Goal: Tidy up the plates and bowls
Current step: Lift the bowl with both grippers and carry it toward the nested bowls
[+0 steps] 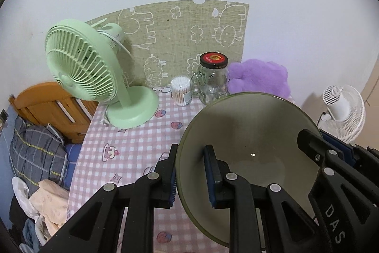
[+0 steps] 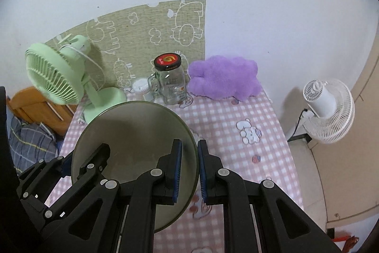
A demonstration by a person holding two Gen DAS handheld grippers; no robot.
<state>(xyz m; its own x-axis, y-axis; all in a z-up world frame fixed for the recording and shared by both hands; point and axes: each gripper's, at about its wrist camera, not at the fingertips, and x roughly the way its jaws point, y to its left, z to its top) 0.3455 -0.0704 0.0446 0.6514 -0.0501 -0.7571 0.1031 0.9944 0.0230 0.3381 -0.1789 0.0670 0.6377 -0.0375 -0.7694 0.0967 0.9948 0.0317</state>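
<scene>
Bowl [image 1: 248,134] is hanging tilted above the pink checked table [image 1: 142,141], in front of the jar [image 1: 213,77] and to the right of the green fan [image 1: 78,68]. Left gripper [image 1: 191,172] is pinching the bowl's left rim, one finger inside and one outside; right gripper [image 2: 189,170] is clamping the opposite rim the same way. With both claws gripping one bowl, the job seems to be carrying it to its spot. Doing this well likely means keeping both grips level, moving together so neither twists the rim, and staying clear of the jar.
</scene>
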